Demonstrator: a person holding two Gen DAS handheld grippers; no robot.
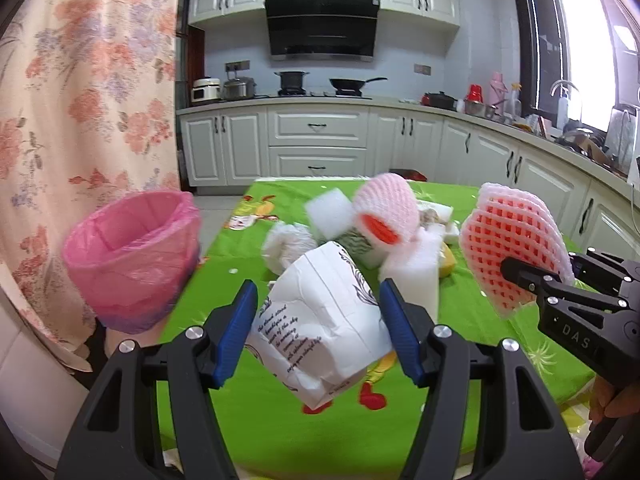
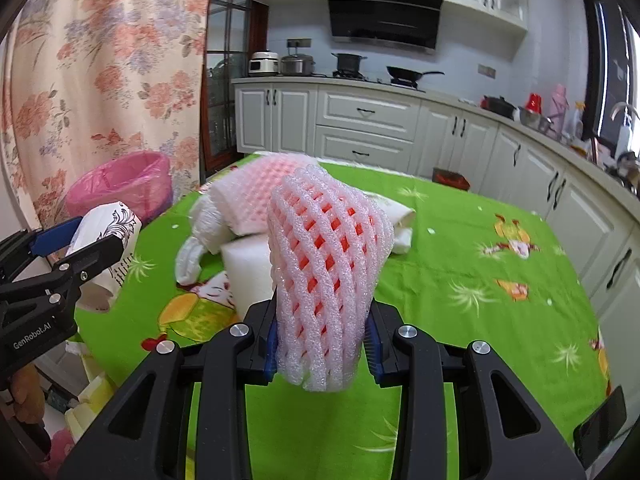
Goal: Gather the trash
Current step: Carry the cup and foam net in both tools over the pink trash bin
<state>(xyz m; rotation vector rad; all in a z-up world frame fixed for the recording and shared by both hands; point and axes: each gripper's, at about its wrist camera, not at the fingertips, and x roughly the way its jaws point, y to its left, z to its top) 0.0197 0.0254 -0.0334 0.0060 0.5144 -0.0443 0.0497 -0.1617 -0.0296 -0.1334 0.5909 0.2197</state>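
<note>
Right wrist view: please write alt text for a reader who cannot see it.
The right gripper is shut on a pink foam fruit net, held above a table with a green cloth. At left, the left gripper holds a white paper bag near a pink-lined trash bin; more foam scraps lie behind.

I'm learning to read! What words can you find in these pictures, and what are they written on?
"GenRobot.AI": on the left gripper, its black body.
"DAS": on the right gripper, its black body; the rest is cut off.
Cursive lines on the white paper bag: too blurred to read.
</note>
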